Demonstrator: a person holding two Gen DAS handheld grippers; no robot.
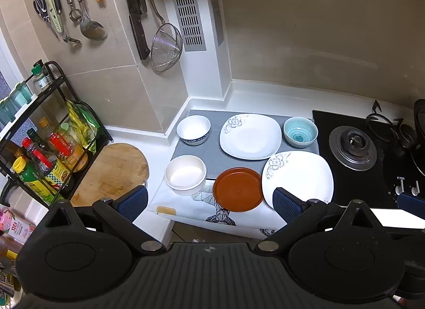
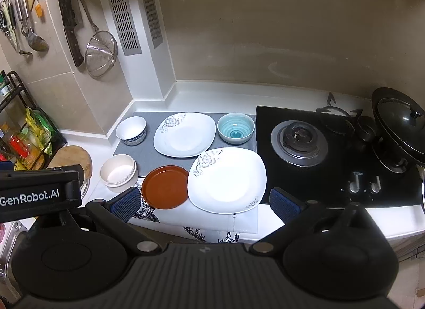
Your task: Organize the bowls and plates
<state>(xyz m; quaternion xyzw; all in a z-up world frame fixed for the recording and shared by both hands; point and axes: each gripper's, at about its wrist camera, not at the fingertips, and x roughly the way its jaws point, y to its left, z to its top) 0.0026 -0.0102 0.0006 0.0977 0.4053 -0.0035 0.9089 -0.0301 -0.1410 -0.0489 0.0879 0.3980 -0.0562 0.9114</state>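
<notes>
On the grey mat [image 1: 212, 157] lie a white square flowered plate [image 1: 250, 136] at the back and a second one [image 1: 297, 178] in front right. A brown round plate [image 1: 237, 189] sits front centre. A cream bowl [image 1: 185, 174] is front left, a white bowl with a blue foot [image 1: 193, 129] back left, and a teal bowl [image 1: 300, 132] back right. My left gripper [image 1: 209, 202] hovers open above the counter's front edge, nothing between its fingers. My right gripper [image 2: 205, 201] is open too, hovering over the front flowered plate [image 2: 225, 180] and the brown plate [image 2: 164, 186].
A black gas hob [image 2: 332, 155] with a lidded wok [image 2: 401, 123] stands to the right. A round wooden board [image 1: 111, 170] and a rack of bottles [image 1: 45, 160] are at the left. Utensils, a knife and a strainer [image 1: 166, 47] hang on the wall.
</notes>
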